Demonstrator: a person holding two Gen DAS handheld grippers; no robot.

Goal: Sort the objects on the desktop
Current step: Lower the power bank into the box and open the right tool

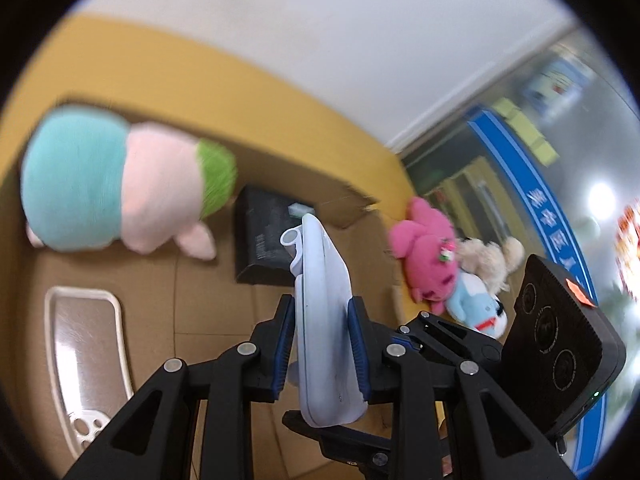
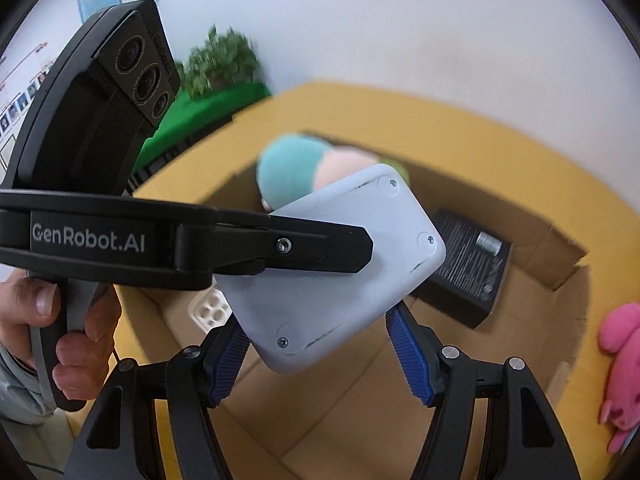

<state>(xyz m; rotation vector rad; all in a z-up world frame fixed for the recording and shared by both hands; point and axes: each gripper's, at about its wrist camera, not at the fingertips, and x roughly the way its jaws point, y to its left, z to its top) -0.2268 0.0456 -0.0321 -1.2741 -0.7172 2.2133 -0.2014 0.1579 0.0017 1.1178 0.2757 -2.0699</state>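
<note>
white device (image 1: pixel 324 320) (far end blurred) in left tool (image 1: pixel 322 344)

Left gripper (image 1: pixel 322 344) — black angular linkages, silver rivets, ribbed blue pads (image 1: pixel 359 346); its flank reads "GenRobot.AI", beside a bare-skinned hand (image 2: pixel 60 336) with a grey sleeve

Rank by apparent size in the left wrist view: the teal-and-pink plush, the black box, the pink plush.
1. teal-and-pink plush, clearly largest.
2. and 3. black box and pink plush look about alike; blur and differing nearness make ranking them unsure.
</note>
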